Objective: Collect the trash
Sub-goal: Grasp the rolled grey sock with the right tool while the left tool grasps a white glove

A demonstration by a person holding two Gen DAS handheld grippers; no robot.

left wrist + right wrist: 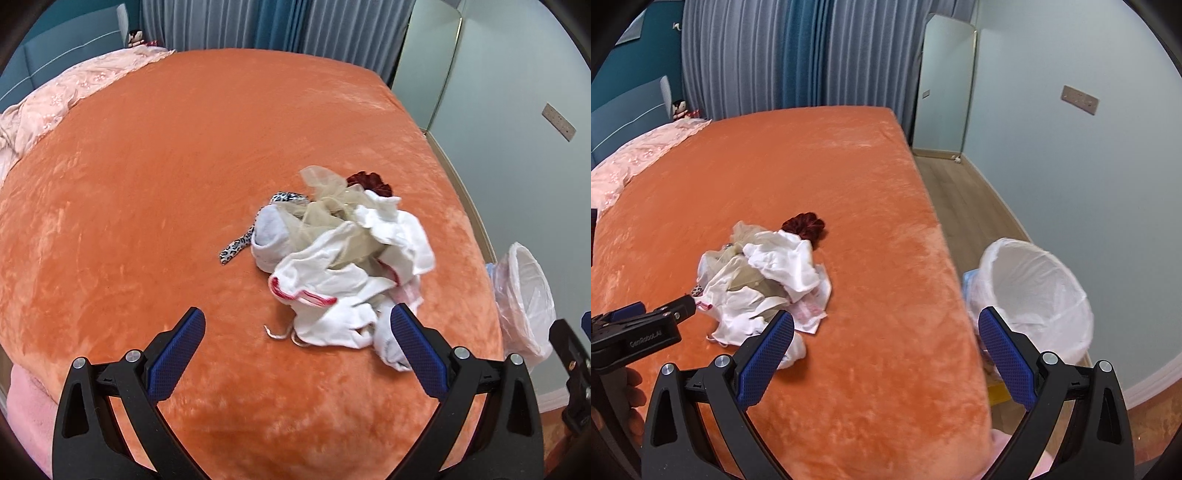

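A heap of trash [343,266] lies on the orange bed [166,184]: crumpled white cloths and paper, beige gauze, a leopard-print strip [236,247] and a dark red scrunchie [371,182]. The heap also shows in the right wrist view [768,280]. My left gripper [297,325] is open and empty, just short of the heap's near edge. My right gripper [886,325] is open and empty, over the bed's right edge, between the heap and the bin [1038,295]. The left gripper also shows at the left of the right wrist view [646,321].
The white-lined bin stands on the floor beside the bed, also seen in the left wrist view [524,295]. A pink quilt [55,99] lies at the bed's head. Curtains [798,55], a mirror [945,85] and a wall [1089,166] bound the room. Wooden floor [964,206] runs along the bed.
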